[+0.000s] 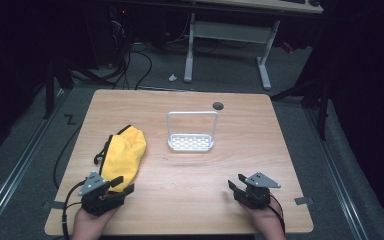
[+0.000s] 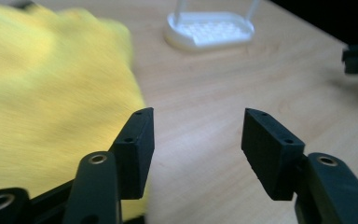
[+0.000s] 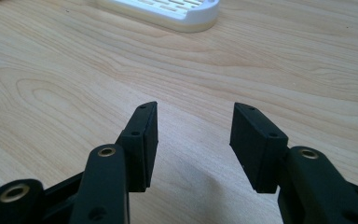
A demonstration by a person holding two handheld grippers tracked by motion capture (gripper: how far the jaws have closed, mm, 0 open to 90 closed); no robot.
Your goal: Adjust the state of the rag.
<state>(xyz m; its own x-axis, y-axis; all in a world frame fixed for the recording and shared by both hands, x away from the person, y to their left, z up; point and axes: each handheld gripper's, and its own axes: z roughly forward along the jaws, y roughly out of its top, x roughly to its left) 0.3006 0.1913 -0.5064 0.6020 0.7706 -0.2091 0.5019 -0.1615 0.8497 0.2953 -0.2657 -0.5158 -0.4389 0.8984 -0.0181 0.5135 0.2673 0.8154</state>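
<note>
A wooden tabletop (image 1: 190, 165) is seen from above, with a yellow cloth bag (image 1: 124, 150) lying toward its left edge, a black strap showing along the bag's left side. A white rack (image 1: 191, 131) with a perforated base and a tall wire handle is placed near the middle of the tabletop, toward the far edge, well apart from the bag. A small dark round spot (image 1: 218, 105) is seen close to the far edge, just beyond the rack. The left gripper (image 1: 122, 184) is held at the near left corner, just beside the near end of the bag; its jaws are spread apart with nothing between them, and in the left gripper view one jaw is set against the blurred yellow fabric, though contact cannot be told. The right gripper (image 1: 233, 182) is held near the near right corner, its jaws likewise released and empty, with bare wood between them and the rack beyond.
</note>
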